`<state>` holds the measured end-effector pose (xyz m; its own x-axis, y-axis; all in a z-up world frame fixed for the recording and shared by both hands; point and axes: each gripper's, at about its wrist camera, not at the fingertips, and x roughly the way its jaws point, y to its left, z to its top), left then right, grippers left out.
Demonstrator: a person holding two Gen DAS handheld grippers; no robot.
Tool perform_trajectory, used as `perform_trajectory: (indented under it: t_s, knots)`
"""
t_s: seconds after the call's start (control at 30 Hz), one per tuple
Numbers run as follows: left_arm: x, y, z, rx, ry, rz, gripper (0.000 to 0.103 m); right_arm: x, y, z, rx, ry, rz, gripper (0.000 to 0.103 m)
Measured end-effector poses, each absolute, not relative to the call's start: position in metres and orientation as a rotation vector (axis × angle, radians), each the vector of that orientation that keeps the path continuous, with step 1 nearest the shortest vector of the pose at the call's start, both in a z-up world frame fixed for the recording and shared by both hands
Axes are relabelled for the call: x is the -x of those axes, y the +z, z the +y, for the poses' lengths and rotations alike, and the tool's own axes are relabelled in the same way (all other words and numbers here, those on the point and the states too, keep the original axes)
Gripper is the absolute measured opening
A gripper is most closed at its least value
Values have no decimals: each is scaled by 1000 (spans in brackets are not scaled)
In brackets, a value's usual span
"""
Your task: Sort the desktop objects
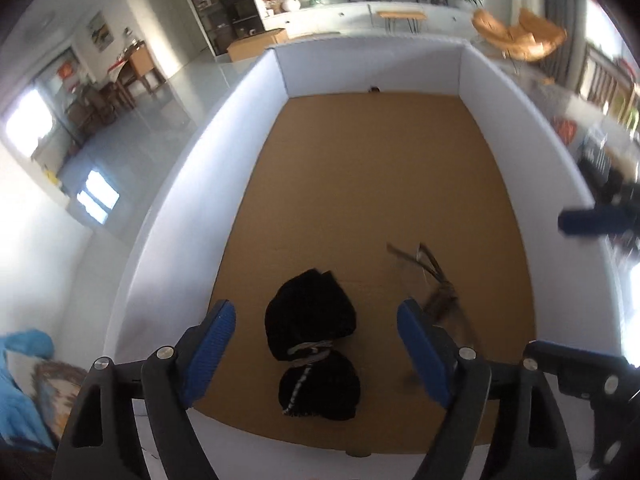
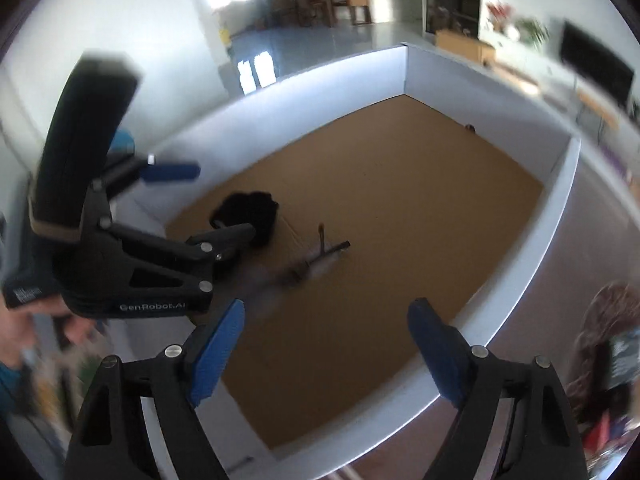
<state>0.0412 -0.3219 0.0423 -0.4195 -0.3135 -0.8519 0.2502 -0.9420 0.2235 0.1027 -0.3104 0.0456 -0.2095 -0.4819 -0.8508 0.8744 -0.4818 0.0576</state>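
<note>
A white-walled box (image 1: 360,68) with a brown cardboard floor fills both views. On that floor lies a black fabric bundle (image 1: 312,344) with a pale striped band across its middle. My left gripper (image 1: 316,308) hangs open above it, apart from it, with nothing between the pads. Right of the bundle lies a thin brown object like folded spectacles (image 1: 432,280), blurred. In the right wrist view my right gripper (image 2: 328,308) is open and empty over the box's near edge, with the spectacles (image 2: 316,256) and bundle (image 2: 256,208) beyond it. The left gripper (image 2: 208,204) shows there from the side, open.
A small dark spot (image 1: 375,89) sits at the foot of the far wall. One blue pad of the right gripper (image 1: 592,220) pokes in over the right wall. A hand (image 2: 24,332) holds the left gripper. Around the box are a floor, a television and an orange chair (image 1: 520,36).
</note>
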Motion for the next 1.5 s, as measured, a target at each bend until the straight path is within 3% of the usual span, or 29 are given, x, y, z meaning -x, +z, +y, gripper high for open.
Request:
perform_trajectory:
  t_s: [0.17,0.33,0.6,0.67,0.73,0.83,0.93,1.07,1.3,1.4,1.5]
  knots:
    - [-36,33,-311,-1453,-2353,-259,82,-109,36,-309,-1005,-1855,716,85]
    - [-39,37,-304,-1461,-2412,-132,82,-110,37,-287,-1010,-1850,690,85]
    - [-36,41,-262,-1398,-2440,-258,82,-121,32,-244,-940,-1901,724,85]
    - [-37,45,-259,-1334,-2442,-291,82,-121,38,-233,-916,-1927,639,85]
    - [-46,58,-258,-1241,-2471,-234,82,-119,52,-212,-890,-1980,513,96]
    - [-59,87,-250,-1089,-2556,-144,88,-120,71,-169,-798,-2074,386,103]
    - [-63,112,-227,-980,-2661,-119,101,-113,76,-117,-740,-2188,345,103]
    - [-74,140,-158,-920,-2864,-109,102,-85,55,-40,-817,-2337,311,103]
    - [-76,147,-27,-1145,-3125,-29,103,-34,-15,96,-1197,-2540,267,103]
    - [-61,115,17,-1362,-3130,-14,103,-25,-34,134,-1335,-2569,235,103]
    - [-43,76,41,-1441,-3053,-134,103,-28,-42,148,-1385,-2575,227,103]
